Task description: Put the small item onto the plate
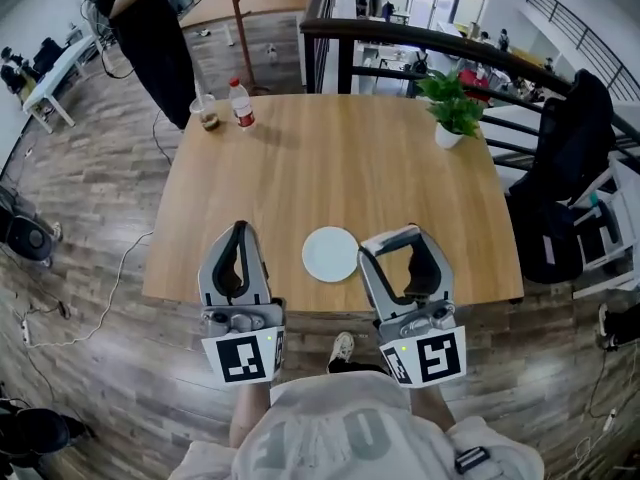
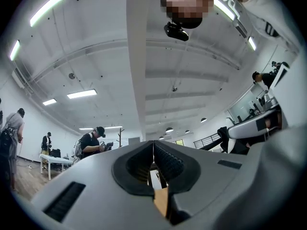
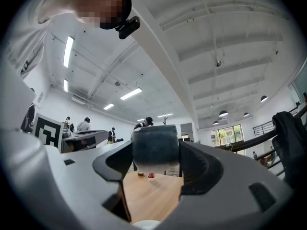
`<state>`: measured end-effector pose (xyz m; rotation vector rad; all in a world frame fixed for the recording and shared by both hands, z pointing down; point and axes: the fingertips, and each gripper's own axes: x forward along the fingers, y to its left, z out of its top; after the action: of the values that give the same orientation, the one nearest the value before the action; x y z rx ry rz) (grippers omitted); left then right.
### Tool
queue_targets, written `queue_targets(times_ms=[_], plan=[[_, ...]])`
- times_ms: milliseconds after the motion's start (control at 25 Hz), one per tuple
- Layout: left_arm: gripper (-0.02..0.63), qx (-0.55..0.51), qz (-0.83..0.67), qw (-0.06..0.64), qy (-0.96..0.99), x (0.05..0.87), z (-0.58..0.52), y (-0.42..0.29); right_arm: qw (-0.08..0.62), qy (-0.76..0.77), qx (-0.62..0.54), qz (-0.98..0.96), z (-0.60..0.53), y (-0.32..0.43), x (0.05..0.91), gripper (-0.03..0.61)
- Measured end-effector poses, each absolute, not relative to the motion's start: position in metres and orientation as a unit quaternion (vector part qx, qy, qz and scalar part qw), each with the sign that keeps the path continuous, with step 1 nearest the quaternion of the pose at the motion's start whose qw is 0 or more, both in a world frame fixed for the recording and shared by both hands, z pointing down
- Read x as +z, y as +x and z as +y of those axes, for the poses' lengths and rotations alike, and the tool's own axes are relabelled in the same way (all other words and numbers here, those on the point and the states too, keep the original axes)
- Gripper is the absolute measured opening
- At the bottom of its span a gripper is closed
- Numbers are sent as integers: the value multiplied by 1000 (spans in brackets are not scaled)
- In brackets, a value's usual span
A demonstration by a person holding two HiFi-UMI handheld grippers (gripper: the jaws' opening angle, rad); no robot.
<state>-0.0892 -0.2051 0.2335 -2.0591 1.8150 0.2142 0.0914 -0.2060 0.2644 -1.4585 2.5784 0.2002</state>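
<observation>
A round white plate lies on the wooden table near its front edge, between my two grippers. My right gripper is just right of the plate, tilted upward. In the right gripper view, this gripper is shut on a small dark grey cylinder, held across the jaws. A sliver of the plate shows below them. My left gripper is left of the plate, also pointing up. Its jaws are pressed together with nothing between them.
At the table's far left corner stand a red-capped bottle and a drink cup. A potted plant sits at the far right. A black chair with a jacket is right of the table. A person stands beyond the far left corner.
</observation>
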Motion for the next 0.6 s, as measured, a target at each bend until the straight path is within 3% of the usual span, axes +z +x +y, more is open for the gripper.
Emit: queue_targets(times_ms=[600], plan=[[9,75,631,183,-750,233,-301,-74,73,-490,64,866,-291,92,266,307]])
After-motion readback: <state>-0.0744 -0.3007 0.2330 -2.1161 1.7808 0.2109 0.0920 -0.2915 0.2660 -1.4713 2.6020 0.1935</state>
